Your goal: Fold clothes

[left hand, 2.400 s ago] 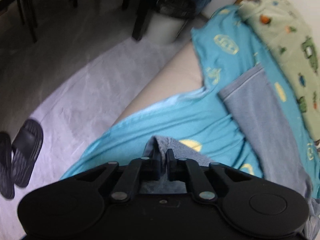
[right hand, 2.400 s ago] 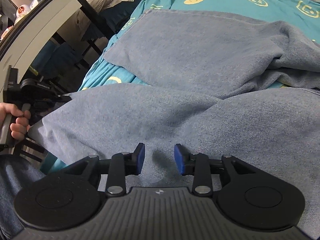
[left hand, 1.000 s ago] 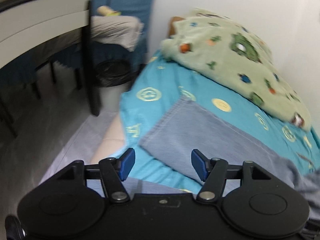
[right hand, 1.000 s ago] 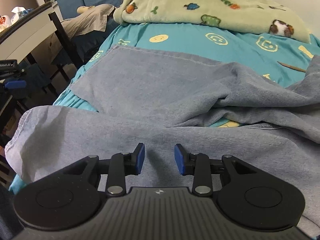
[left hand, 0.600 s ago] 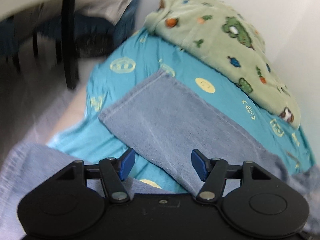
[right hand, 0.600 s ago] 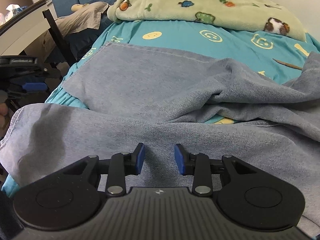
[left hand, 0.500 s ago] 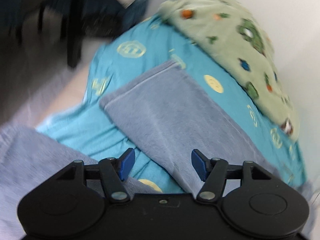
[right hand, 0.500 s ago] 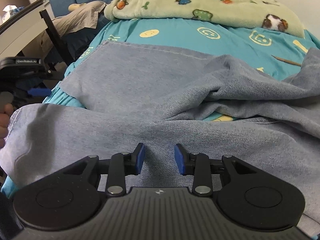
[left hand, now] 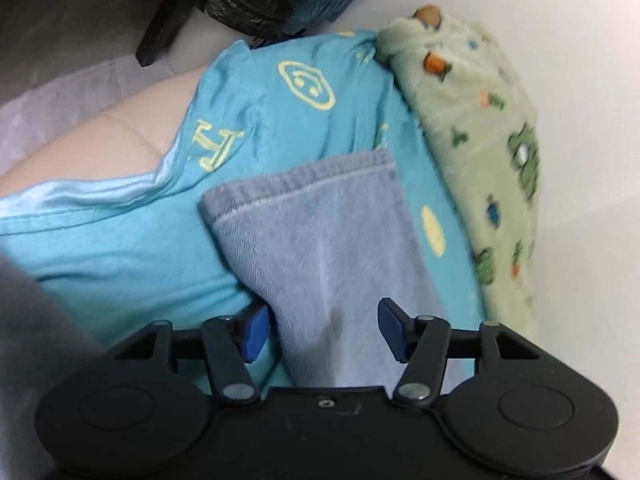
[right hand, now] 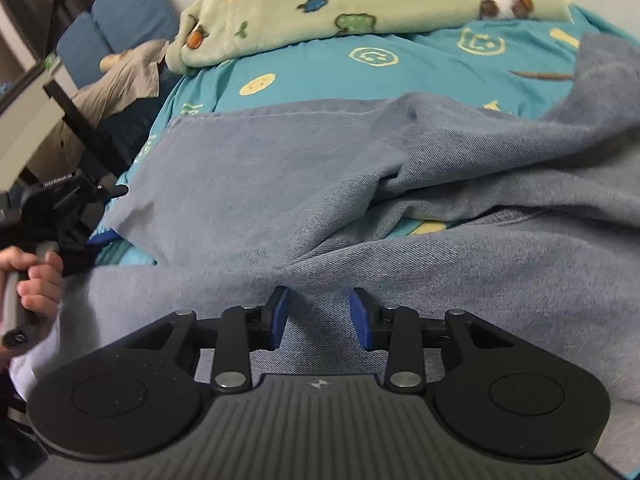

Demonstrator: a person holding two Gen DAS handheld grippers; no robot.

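the left gripper (left hand: 322, 330), which a couple of seconds ago was pinched on the hem of the near leg of the jeans (right hand: 360, 184), now has its fingers spread wide and empty. it has let that hem go and swung across to the far leg, and now hangs low over that leg with the blue pads (left hand: 256, 330) either side of the cloth, the left pad close to the leg's left edge. the far leg's hem (left hand: 304, 178) lies flat on the teal bedsheet (left hand: 120, 256), a little further away than the pads, just left of the green blanket (left hand: 492, 152).

the right gripper (right hand: 318, 318) has hardly shifted: its fingers stay parted and hold nothing, poised just over the near leg, which lies across the near edge of the bed. in the right wrist view the left gripper (right hand: 98, 216) shows at the far left, beside the left edge of the far leg, with the person's left hand (right hand: 34, 280) on its handle.

the jeans lie spread across the bedsheet with a rumpled fold at the right, where the two legs meet. i judge that the near leg has been set down and the fold is moving on to the far leg; the left gripper probably needs to reach on toward the hem or take the side edge before it closes.
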